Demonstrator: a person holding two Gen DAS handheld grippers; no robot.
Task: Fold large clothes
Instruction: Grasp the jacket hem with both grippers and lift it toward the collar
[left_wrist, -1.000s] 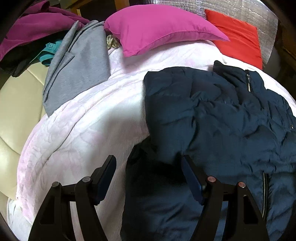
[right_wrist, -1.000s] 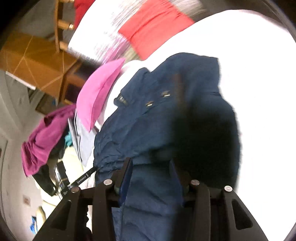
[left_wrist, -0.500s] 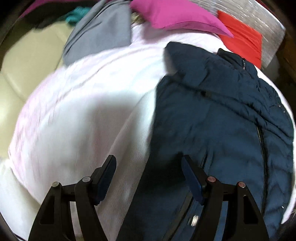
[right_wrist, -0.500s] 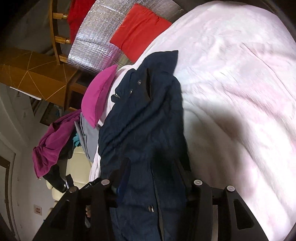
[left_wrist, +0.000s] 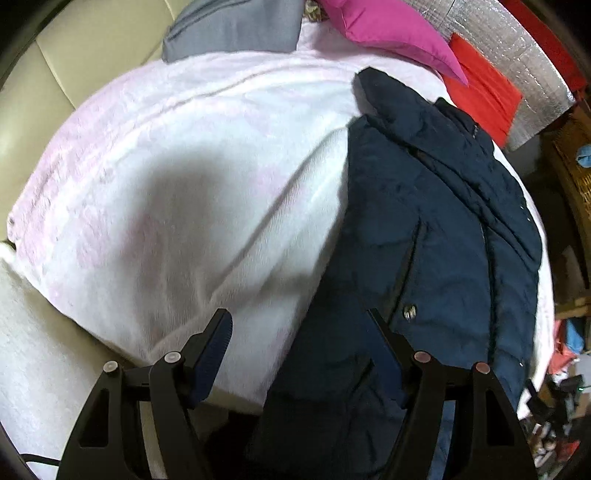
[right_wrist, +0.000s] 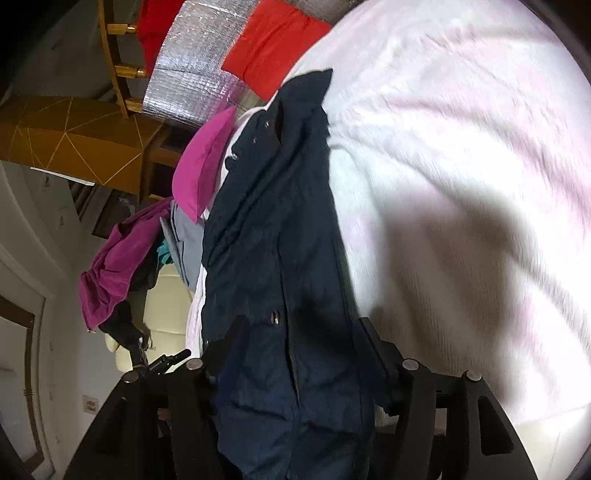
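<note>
in the left wrist view the left gripper (left_wrist: 299, 336) filled the lower middle of the frame with its jaws spread wide and gripping nothing. its left finger hung over the pale pink blanket (left_wrist: 192, 177), and its right finger lay over the near hem of the navy puffer jacket (left_wrist: 436, 251), whose edge ran up between the two fingers. the jacket stretched from the bottom centre to the upper right, collar farthest away.

in the right wrist view the right gripper (right_wrist: 299, 339) sat at the lower centre, its jaws opening, with the jacket's (right_wrist: 273, 236) near end lying between them; i could not tell whether the pads touched the cloth. the garment ran up the middle of that frame, blanket (right_wrist: 461, 184) to its right.

beyond the jacket lay a magenta pillow (left_wrist: 391, 29), a red pillow (left_wrist: 484, 92) and a folded grey garment (left_wrist: 232, 26) along the top.
</note>
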